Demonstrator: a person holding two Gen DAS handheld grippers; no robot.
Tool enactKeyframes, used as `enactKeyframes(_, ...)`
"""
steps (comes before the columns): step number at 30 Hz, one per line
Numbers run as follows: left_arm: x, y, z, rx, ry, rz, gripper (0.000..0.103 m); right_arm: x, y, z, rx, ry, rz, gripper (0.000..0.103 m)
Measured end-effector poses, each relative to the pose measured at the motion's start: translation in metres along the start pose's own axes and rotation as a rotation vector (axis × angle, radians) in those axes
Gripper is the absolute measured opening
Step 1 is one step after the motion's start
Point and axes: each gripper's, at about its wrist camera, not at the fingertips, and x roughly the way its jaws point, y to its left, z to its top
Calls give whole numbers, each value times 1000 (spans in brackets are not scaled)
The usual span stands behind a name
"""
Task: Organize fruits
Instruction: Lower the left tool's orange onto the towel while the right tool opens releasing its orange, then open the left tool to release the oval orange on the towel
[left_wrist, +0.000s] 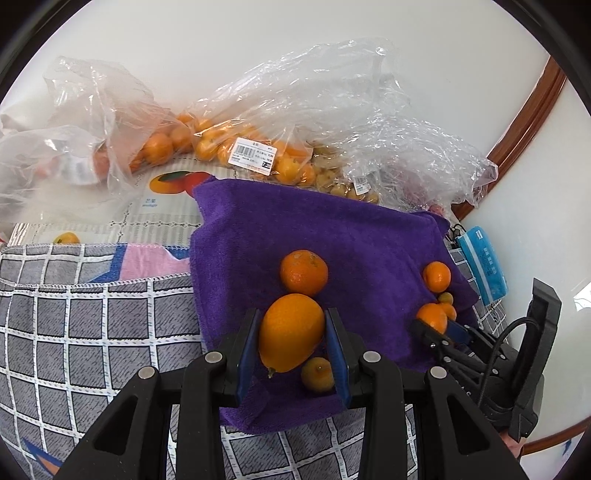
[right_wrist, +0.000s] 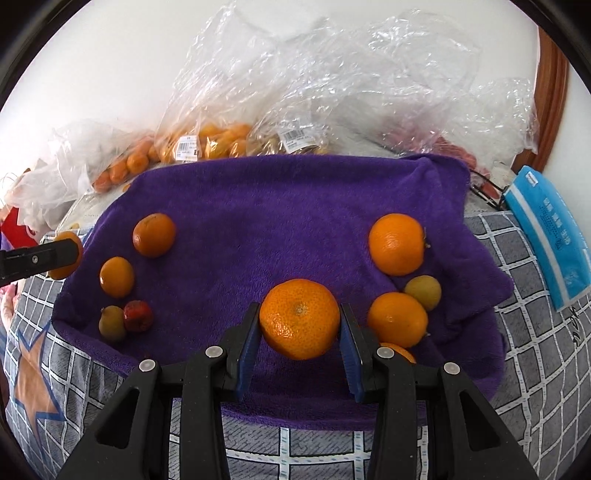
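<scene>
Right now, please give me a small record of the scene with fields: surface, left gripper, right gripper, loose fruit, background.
surface: purple towel on a checked cloth
left gripper: shut on an oval orange fruit
right gripper: shut on a mandarin
loose fruit: orange and small yellowish fruits in two groups at the towel's sides, plus one small red fruit
background: clear bags with fruit; blue pack
</scene>
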Motion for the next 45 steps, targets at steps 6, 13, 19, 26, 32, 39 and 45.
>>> enactKeyframes(6,7,-8,2,8,10,-17,33,4,2,-1,-5,17,7,41)
enactKeyframes(13,15,-17,5,24,18,-29,33,6,3,-2,-25,26,7,41)
enactKeyframes(19,22,-25,8,32,21,-43,33,5,6,-3,-35,23,3,42)
enactKeyframes(26,32,-36,11,48,31,-48,33,-20,7,1,-48,-43,-6,47)
enactKeyframes(32,40,-49,15,76,35,-37,33,-38,-2,1,-26,-82,-20,47)
enactKeyframes(39,55,-57,12,108,58,-1,33,-46,-15,-1,6,-96,-33,47)
enactKeyframes(45,65,-57,11,106,76,17,33,-47,-21,-4,27,-91,-36,47)
